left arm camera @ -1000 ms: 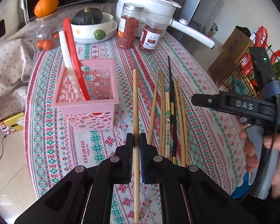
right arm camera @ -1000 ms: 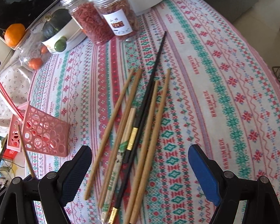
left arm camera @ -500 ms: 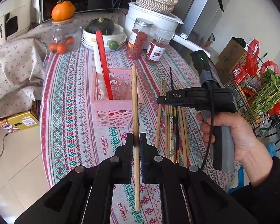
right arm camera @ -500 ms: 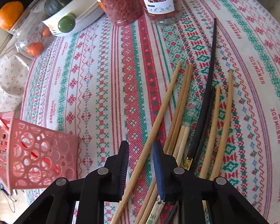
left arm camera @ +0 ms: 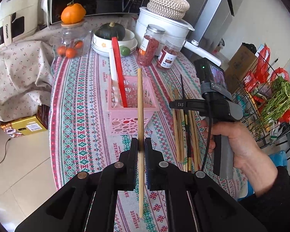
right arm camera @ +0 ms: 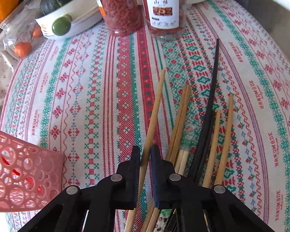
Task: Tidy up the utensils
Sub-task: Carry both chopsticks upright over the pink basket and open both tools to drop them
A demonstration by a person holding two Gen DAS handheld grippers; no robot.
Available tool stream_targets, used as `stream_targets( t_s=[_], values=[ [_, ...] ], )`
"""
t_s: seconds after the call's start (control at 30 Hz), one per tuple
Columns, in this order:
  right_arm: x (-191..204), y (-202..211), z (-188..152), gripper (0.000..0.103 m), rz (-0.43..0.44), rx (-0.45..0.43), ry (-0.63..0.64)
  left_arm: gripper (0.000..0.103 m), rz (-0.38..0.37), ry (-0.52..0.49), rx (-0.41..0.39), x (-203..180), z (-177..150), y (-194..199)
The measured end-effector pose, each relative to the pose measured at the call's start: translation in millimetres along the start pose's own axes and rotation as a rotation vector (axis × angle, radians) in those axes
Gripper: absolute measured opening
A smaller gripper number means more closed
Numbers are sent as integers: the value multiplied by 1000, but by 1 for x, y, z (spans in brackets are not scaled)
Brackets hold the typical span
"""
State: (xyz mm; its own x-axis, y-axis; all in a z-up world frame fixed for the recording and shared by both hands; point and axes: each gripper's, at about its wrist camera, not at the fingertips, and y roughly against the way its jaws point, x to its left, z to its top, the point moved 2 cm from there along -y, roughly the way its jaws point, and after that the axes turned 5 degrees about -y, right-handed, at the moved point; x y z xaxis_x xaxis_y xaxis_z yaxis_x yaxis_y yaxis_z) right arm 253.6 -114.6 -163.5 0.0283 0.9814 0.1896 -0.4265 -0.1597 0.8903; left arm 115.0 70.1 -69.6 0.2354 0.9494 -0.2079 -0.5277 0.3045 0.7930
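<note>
Two grippers are at work over the patterned tablecloth [right arm camera: 98, 89], and each has its fingers closed on a wooden chopstick. The left gripper [left arm camera: 140, 150] holds its chopstick [left arm camera: 140, 104] lifted clear of the cloth, the tip showing in front of the pink basket [left arm camera: 131, 116]. The right gripper [right arm camera: 145, 154] pinches another stick [right arm camera: 154, 112] at the left edge of the loose pile [right arm camera: 201, 135], which lies on the cloth just right of the basket. That pile mixes pale wooden sticks with a long black pair [right arm camera: 212, 89].

At the far side stand two jars [right arm camera: 121, 7] of red dried fruit, a white bowl [left arm camera: 114, 42] with a dark squash [left arm camera: 110, 31] in it and a green fruit [right arm camera: 61, 25] at its rim, and a glass jar [left arm camera: 71, 40] of small oranges with a big orange [left arm camera: 73, 13] on its lid. Behind them sits a white pot [left arm camera: 164, 27] under a woven lid.

Only the left camera shows inside the basket: a red utensil [left arm camera: 118, 71] and a white one [left arm camera: 113, 73] lean there. It also shows the person's hand [left arm camera: 235, 145] on the right gripper's handle, and a wire rack [left arm camera: 276, 104] with greens off to the right. The right camera sees only the basket's side wall [right arm camera: 23, 177].
</note>
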Motion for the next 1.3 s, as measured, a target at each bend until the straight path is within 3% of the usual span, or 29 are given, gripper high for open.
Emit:
stream_targets(
  t_s=[0.33, 0.77, 1.1, 1.3],
  values=[
    [-12, 104, -10, 7, 176, -243, 21, 6, 7, -50, -143, -16, 6, 48],
    [-6, 190, -21, 7, 262, -424, 96, 6, 29, -39, -368, -25, 32, 103],
    [8, 222, -23, 7, 307, -484, 136, 6, 83, 10, -512, -17, 54, 120],
    [18, 229, -23, 7, 343, -496, 133, 6, 137, 14, -541, -11, 63, 106]
  ],
)
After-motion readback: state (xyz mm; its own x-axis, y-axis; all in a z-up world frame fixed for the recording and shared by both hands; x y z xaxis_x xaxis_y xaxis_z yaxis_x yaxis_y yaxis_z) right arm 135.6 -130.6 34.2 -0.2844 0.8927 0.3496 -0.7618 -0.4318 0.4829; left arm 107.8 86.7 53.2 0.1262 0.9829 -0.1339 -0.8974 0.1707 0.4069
